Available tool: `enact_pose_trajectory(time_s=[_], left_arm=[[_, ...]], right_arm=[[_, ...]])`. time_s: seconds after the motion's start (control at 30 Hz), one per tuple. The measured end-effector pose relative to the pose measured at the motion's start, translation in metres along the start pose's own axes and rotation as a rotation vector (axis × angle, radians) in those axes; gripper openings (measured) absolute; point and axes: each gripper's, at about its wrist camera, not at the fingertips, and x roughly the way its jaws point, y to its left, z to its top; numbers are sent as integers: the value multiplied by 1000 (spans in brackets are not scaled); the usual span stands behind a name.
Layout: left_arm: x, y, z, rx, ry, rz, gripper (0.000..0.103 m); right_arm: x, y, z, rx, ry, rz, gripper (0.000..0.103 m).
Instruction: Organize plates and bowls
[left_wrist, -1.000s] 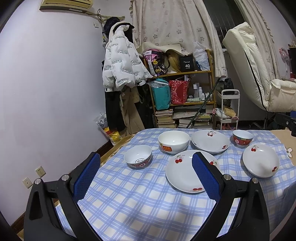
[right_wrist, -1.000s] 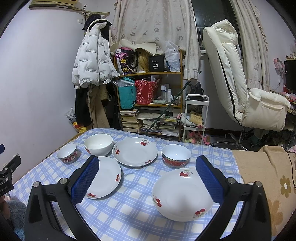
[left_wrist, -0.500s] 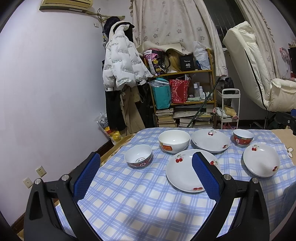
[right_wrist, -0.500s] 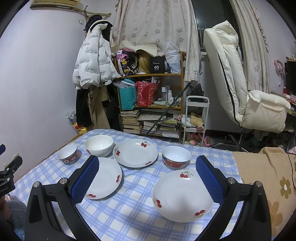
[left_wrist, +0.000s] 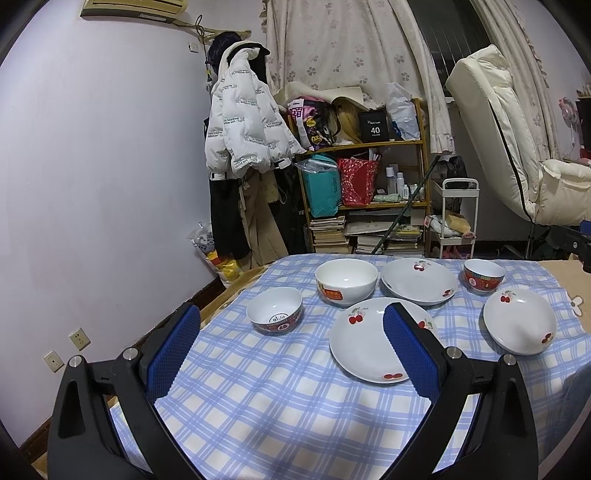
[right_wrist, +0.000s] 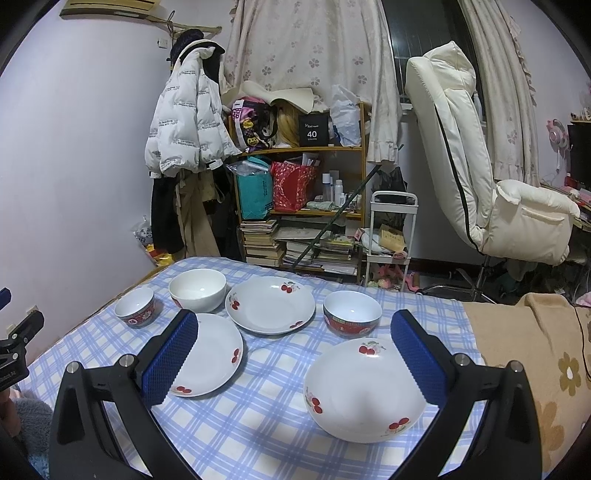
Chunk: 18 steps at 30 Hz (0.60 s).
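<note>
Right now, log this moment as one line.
left gripper: open, empty | right gripper: open, empty | three plates, three bowls: unstacked on table

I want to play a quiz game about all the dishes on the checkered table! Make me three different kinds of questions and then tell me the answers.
1. How many cherry plates and how many bowls stand on the tablecloth?
2. True or false: the right tool is squeezing a plate.
3. Which bowl is biggest? A) plain white bowl B) small left bowl C) red-banded bowl

Key:
1. Three plates: near-right plate, near-left plate, far plate. Three bowls.
2. False: both it and the left tool are open and empty.
3. A
</note>
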Motion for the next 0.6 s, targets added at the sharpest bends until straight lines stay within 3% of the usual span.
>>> enact_pose_trajectory(time_s=[0.6], left_arm=[[0, 1, -1, 0, -1, -1, 98]], right_arm=[[-1, 4, 1, 1, 2, -3, 103]])
